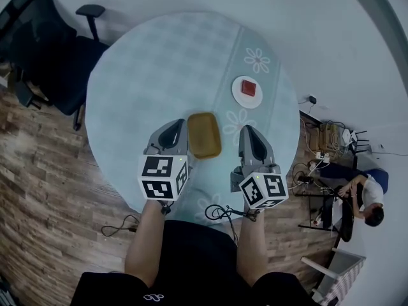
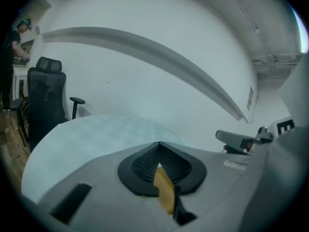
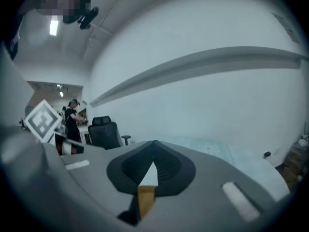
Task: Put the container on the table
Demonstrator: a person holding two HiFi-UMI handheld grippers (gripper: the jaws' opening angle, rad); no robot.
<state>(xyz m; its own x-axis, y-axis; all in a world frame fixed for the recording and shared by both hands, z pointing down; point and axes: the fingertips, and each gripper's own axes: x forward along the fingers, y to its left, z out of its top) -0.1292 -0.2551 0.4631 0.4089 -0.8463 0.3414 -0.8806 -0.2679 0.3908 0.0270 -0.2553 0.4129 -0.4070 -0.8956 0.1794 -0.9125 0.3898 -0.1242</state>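
A flat yellow-brown container [image 1: 204, 134] lies on the round table [image 1: 146, 62], which has a pale blue cloth. It sits between my two grippers near the table's front edge. My left gripper [image 1: 173, 131] hovers just left of the container, jaws together. My right gripper [image 1: 252, 139] hovers just right of it, a small gap away, jaws also together. In the left gripper view the jaws [image 2: 159, 146] meet at the tip, and a sliver of the container [image 2: 165, 190] shows through the slit behind them. The right gripper view shows the same: shut jaws [image 3: 154, 144] with a yellow strip [image 3: 145, 199] below.
A small white plate [image 1: 247, 91] with a red object stands further back on the right. A black office chair [image 1: 57, 56] stands at the table's left. Cables [image 1: 121, 225] lie on the wooden floor. A person [image 1: 366, 199] sits among equipment at the right.
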